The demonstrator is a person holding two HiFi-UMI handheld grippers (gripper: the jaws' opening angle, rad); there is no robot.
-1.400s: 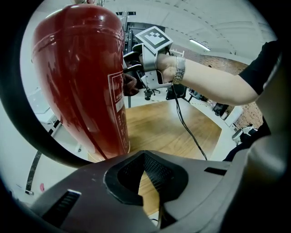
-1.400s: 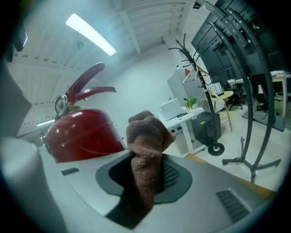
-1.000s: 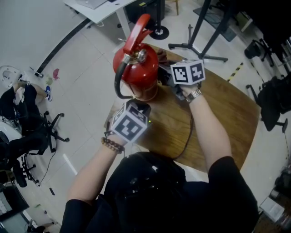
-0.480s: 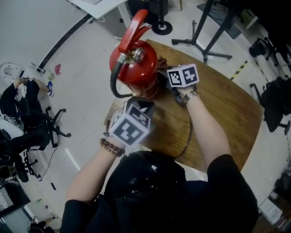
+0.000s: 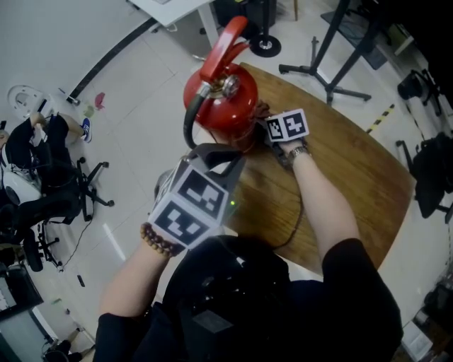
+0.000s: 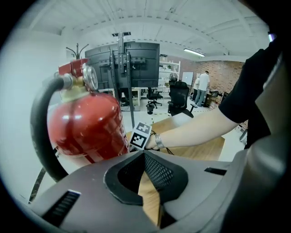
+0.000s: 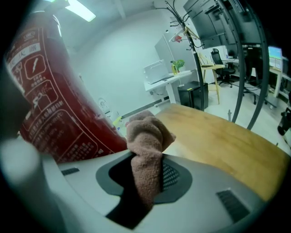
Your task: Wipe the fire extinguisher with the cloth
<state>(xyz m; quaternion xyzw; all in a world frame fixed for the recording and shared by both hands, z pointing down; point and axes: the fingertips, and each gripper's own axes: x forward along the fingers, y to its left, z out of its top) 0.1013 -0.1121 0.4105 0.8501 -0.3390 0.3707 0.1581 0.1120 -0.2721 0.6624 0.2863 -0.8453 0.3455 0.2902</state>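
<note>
A red fire extinguisher [image 5: 221, 99] with a black hose stands upright at the far left edge of the round wooden table [image 5: 347, 177]. My right gripper [image 5: 263, 127] is low at the cylinder's right side, shut on a brown terry cloth [image 7: 145, 136]. In the right gripper view the cloth sticks up from the jaws right beside the labelled red body [image 7: 50, 113]. My left gripper [image 5: 221, 154] is raised in front of the extinguisher, shut with nothing in it. The left gripper view shows the red body [image 6: 86, 123] just left of the left gripper [image 6: 145, 157], a little apart from it.
A black cable [image 5: 294, 212] runs over the table under my right arm. A black tripod stand [image 5: 333, 49] and a white desk [image 5: 177, 10] stand beyond the table. Office chairs [image 5: 64, 198] sit on the floor at the left.
My left gripper has risen toward the camera in front of the extinguisher. My right gripper has moved down along the cylinder's side with the cloth.
</note>
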